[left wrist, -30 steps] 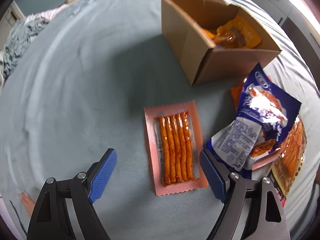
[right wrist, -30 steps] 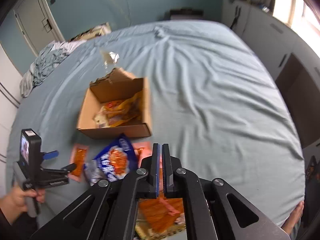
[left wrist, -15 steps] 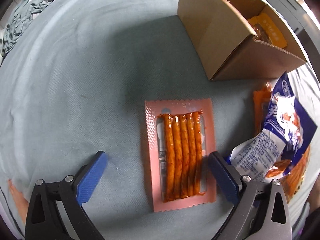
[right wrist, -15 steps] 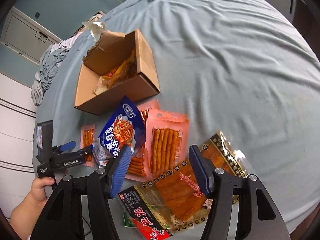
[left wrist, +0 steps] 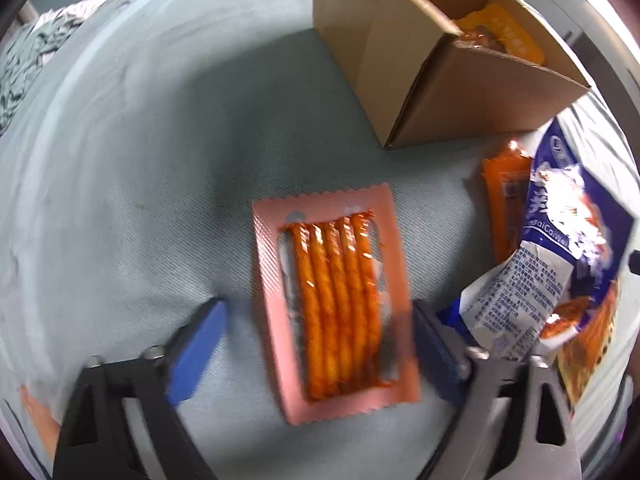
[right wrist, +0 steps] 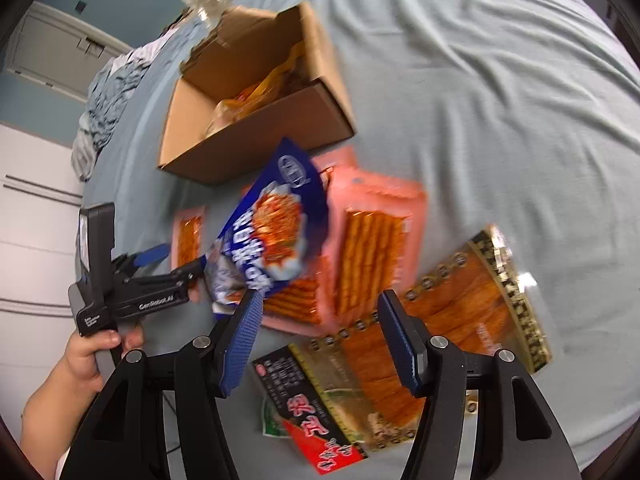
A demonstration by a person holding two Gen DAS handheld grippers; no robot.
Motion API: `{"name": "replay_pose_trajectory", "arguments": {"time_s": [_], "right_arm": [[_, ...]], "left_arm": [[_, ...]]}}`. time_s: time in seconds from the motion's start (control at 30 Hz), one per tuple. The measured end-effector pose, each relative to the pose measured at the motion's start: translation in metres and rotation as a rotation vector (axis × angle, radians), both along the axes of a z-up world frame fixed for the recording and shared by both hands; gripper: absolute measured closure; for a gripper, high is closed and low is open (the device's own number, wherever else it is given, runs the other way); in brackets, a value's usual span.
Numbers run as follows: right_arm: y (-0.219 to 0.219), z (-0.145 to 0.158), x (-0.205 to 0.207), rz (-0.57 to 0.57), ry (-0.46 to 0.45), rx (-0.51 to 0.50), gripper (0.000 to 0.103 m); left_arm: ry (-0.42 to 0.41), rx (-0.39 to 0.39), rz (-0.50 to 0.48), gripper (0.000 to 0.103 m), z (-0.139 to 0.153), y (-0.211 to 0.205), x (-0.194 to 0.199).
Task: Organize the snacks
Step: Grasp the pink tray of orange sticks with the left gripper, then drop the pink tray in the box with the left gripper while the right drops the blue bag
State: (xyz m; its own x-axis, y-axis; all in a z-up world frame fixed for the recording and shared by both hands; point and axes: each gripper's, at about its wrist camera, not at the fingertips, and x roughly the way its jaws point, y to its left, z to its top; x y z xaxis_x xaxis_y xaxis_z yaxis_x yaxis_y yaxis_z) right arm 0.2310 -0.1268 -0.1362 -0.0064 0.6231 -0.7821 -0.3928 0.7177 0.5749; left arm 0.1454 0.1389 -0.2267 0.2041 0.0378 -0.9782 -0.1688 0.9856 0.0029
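1. Bedsheet (right wrist: pixel 500 92), pale blue-grey and wrinkled, covers the whole work surface. Crumpled bedding (right wrist: pixel 104 108) is piled at the far left edge, with white cabinet doors behind it.
2. Cardboard box (right wrist: pixel 256 148) sits open on the sheet with a few orange packets already inside. Some clear plastic scrap (right wrist: pixel 206 0) lies by its far corner.
3. Left gripper (left wrist: pixel 316 332) has its jaws wide apart, straddling a pink pack (left wrist: pixel 334 300) of orange snack sticks that lies flat on the sheet. The blue pads sit on either side of the pack. Can't tell if they touch it, since that view is a bit blurry.
4. Right next to that pack's right side is a blue bag (left wrist: pixel 560 248), propped up and crumpled. It's crowding the left gripper's right finger. A small orange packet (left wrist: pixel 504 200) pokes out behind it, near the box corner.
5. Right gripper (right wrist: pixel 320 328) is also spread open and holds nothing, hovering above the snack pile.
6. From the right wrist view, the blue bag overlaps a second pink pack (right wrist: pixel 376 248). A big orange pouch (right wrist: pixel 452 312) with a dark patterned border and a red-and-black label lies nearest the camera, partly under the right gripper.
7. The person's left hand (right wrist: pixel 88 356) shows at the lower left, gripping the handle.
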Motion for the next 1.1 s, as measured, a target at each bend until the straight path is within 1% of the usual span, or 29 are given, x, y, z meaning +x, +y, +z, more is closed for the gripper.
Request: {"name": "replay_pose_trajectory", "arguments": {"time_s": [0.03,0.1,0.2,0.23,0.3,0.37,0.43,0.47,0.5,0.53,0.57,0.6,0.63,0.67,0.7,0.77,0.83,0.87,0.9,0.93,1.03,1.1], "right_arm": [[0.002,0.000,-0.001,0.004,0.009,0.016,0.045],[0.007,0.001,0.003,-0.001,0.020,0.047,0.045],[0.007,0.000,0.016,-0.079,-0.003,0.008,0.045],[0.006,-0.003,0.020,-0.110,-0.004,-0.002,0.045],[0.002,-0.008,0.028,-0.150,0.024,0.027,0.045],[0.001,-0.015,0.035,-0.156,0.066,0.079,0.045],[0.004,-0.019,0.037,-0.147,0.071,0.101,0.045],[0.006,-0.020,0.038,-0.141,0.067,0.107,0.046],[0.010,-0.022,0.039,-0.129,0.063,0.109,0.057],[0.014,-0.023,0.039,-0.117,0.063,0.108,0.073],[0.017,-0.024,0.039,-0.108,0.063,0.109,0.081],[0.019,-0.024,0.040,-0.108,0.056,0.115,0.091],[0.017,-0.022,0.038,-0.114,0.033,0.127,0.100],[0.017,-0.019,0.035,-0.117,0.003,0.125,0.103],[0.017,-0.012,0.033,-0.101,-0.044,0.128,0.103],[0.016,-0.001,0.028,-0.072,-0.103,0.144,0.103],[0.011,0.012,0.022,-0.050,-0.137,0.170,0.103],[0.007,0.020,0.019,-0.039,-0.155,0.185,0.103],[0.001,0.029,0.016,-0.032,-0.173,0.201,0.103],[-0.004,0.039,0.014,-0.026,-0.187,0.221,0.103],[-0.021,0.072,0.011,-0.024,-0.243,0.273,0.103],[-0.032,0.088,0.009,-0.036,-0.277,0.300,0.103]], "left_arm": [[-0.010,0.004,-0.007,0.039,0.004,0.001,-0.001],[-0.023,0.001,-0.008,0.061,0.011,0.002,-0.003],[-0.028,-0.016,-0.002,0.067,0.017,0.007,-0.009],[-0.027,-0.022,-0.002,0.068,0.017,0.005,-0.011],[-0.026,-0.032,-0.011,0.069,0.020,0.005,-0.013],[-0.030,-0.052,-0.010,0.070,0.023,0.004,-0.017],[-0.046,-0.065,0.001,0.070,0.030,0.006,-0.016],[-0.054,-0.068,0.006,0.070,0.030,0.013,-0.004],[-0.069,-0.068,0.013,0.070,0.034,0.016,-0.005],[-0.085,-0.065,0.022,0.070,0.038,0.023,-0.008],[-0.100,-0.062,0.028,0.070,0.043,0.019,-0.011],[-0.117,-0.059,0.033,0.070,0.049,0.016,-0.010],[-0.138,-0.052,0.038,0.070,0.053,0.020,-0.010],[-0.163,-0.041,0.046,0.070,0.058,0.022,-0.010],[-0.183,-0.032,0.053,0.070,0.061,0.024,-0.011],[-0.222,-0.027,0.080,0.070,0.071,0.028,-0.013],[-0.269,-0.029,0.105,0.070,0.080,0.030,-0.015],[-0.294,-0.018,0.110,0.070,0.080,0.022,-0.016],[-0.330,0.000,0.117,0.070,0.085,0.018,-0.015],[-0.392,0.029,0.125,0.070,0.097,0.016,-0.015],[-0.507,0.076,0.118,0.070,0.120,0.005,-0.002],[-0.540,0.062,0.105,0.070,0.133,-0.001,0.012]]}}
